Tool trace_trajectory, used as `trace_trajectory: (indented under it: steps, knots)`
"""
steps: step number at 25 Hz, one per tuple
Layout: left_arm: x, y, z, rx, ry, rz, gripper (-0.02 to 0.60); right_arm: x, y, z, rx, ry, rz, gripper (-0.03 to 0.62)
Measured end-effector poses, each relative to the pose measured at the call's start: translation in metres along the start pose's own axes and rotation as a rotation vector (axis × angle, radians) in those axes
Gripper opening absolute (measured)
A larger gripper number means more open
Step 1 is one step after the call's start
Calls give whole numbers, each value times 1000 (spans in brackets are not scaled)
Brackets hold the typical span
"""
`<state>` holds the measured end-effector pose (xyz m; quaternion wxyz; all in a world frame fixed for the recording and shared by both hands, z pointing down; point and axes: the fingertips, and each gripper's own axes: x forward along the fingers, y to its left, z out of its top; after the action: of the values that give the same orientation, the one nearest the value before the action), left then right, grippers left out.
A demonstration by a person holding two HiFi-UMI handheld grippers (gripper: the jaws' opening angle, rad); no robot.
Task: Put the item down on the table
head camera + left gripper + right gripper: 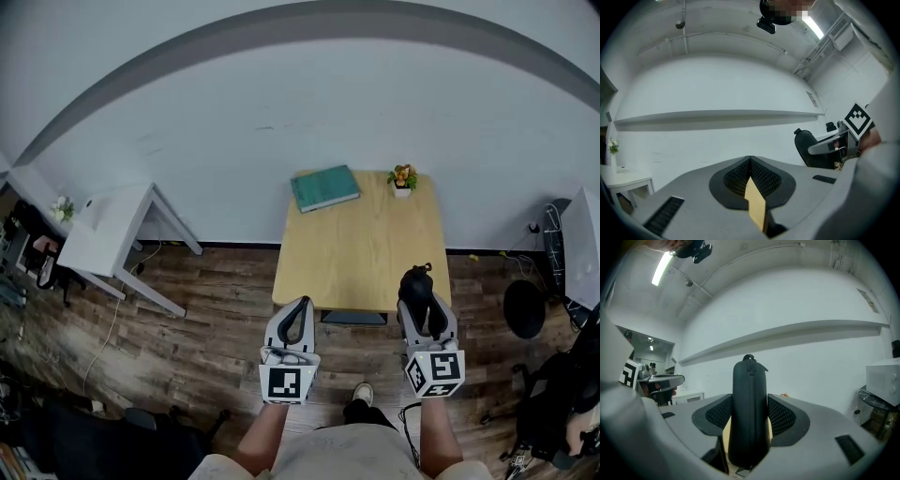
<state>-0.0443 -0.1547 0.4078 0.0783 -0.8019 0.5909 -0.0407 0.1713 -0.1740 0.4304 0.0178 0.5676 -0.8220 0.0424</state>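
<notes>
Your right gripper (750,420) is clamped on a black zippered case (749,380). The case stands upright between the mesh pads (785,416), with its zipper seam toward the camera and its pull loop on top, so the grip bears on its two broad faces. This hold should let you lower the case without turning it. In the head view the case (417,286) shows at lower right against the near edge of the wooden table (361,258). That view does not settle whether it is above the top or short of it, and nothing shows it resting there. Your left gripper (750,161) is closed tip to tip on nothing and sits at lower centre, taking no part in the carry. The near half of the tabletop offers free space. A green book (324,187) lies at its far left corner and a small potted plant (402,178) at its far right, both well apart from the case. A white side table (103,230) stands at frame left on the wood plank floor (216,309).
</notes>
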Motion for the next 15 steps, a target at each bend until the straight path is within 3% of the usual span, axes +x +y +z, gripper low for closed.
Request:
trace_trajectory:
  steps: [10, 15]
  knots:
    - [70, -27, 3, 20, 13, 4, 8, 41, -58, 0, 21, 6, 25, 247]
    - [82, -20, -2, -8, 21, 22, 8, 59, -64, -2, 31, 13, 28, 247]
